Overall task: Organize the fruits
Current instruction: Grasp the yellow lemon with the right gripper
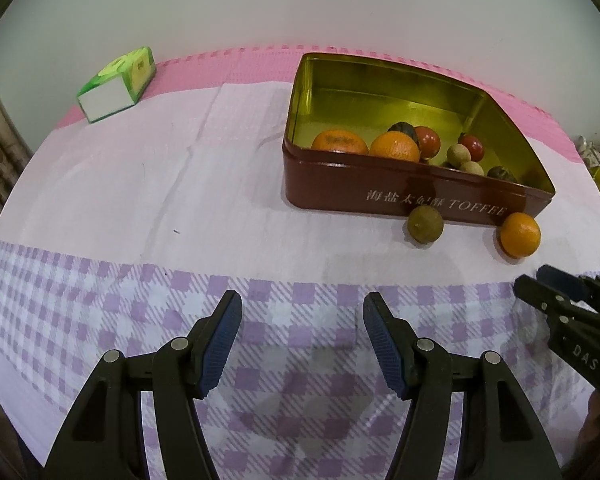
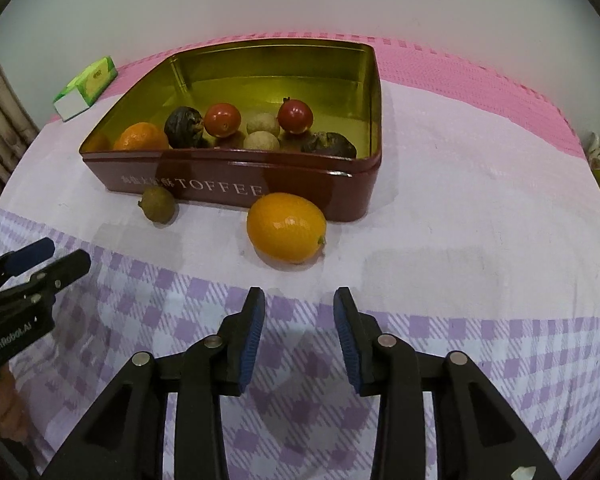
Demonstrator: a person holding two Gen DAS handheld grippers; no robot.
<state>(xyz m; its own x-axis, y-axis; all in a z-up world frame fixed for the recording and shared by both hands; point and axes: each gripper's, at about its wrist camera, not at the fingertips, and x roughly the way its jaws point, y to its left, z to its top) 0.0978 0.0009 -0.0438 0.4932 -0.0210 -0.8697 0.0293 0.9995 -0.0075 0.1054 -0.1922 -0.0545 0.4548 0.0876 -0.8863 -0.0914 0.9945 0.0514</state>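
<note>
Fruit left outside the toffee tin (image 2: 236, 188), an orange (image 2: 286, 227) and a small green fruit (image 2: 159, 209) touching its front wall, looks light, round and roll-prone, best pinched across the middle by the empty, spread right claw (image 2: 299, 308) or left claw (image 1: 302, 312).

the left claw (image 1: 302, 308) is held low and points forward, its two black fingers spread wide apart with the blue ribbed pads (image 1: 220, 344) facing each other across a bare gap. nothing sits between them. the right claw (image 2: 299, 304) is held the same way, its fingers parted a little less widely, blue pads (image 2: 252, 340) facing inward and gripping nothing. each claw shows at the edge of the other's view: the right one enters the left wrist view from the right, the left one enters the right wrist view from the left. the two are side by side, apart, not touching. a bit of the holding hand (image 2: 4, 404) shows behind the left claw.
</note>
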